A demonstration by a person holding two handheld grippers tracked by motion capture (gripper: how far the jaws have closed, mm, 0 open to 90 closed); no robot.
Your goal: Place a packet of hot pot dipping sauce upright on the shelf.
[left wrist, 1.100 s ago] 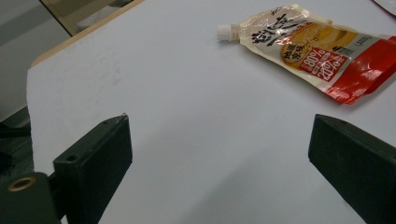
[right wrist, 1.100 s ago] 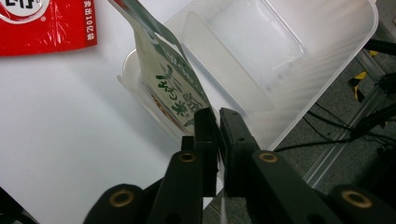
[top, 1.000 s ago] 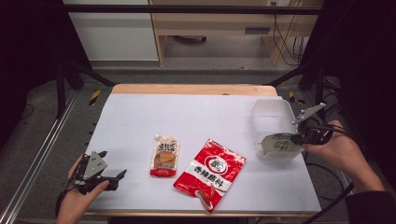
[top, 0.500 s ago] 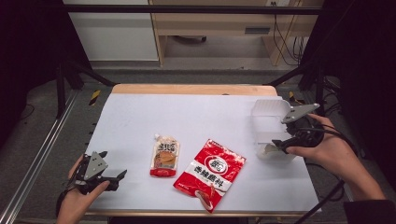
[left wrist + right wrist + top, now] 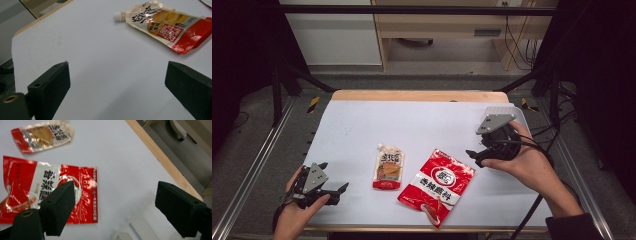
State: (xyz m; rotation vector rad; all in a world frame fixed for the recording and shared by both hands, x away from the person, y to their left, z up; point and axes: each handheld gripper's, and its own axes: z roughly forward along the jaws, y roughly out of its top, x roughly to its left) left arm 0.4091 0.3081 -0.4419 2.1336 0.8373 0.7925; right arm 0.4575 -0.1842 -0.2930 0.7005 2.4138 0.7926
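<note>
Table covered by one white sheet, with a strip of bare wood along its far edge. Two grippers work over it, one in each of the person's hands.

At the near left corner the left gripper sits in the left hand, low over the white surface. Its two jaws stand wide apart with nothing between them; the left gripper view shows bare white sheet in the gap.

Two food packets lie flat near the middle of the table. First comes one small spouted pouch, cream and red, its white cap pointing toward the far edge; in the left gripper view it lies ahead and to the right. Just beside it, to the right and slightly nearer the person, lies one larger red bag with a white panel of printed characters, set at a slant. The two packets are close; whether their edges touch cannot be told.

Right of the bag, the right gripper is held in the right hand, apart from the bag's upper corner. Its jaws are likewise spread, gripping nothing; the right gripper view shows the bag under the near jaw.

Behind that hand, at the table's right edge, sits one clear plastic container, mostly hidden.
</note>
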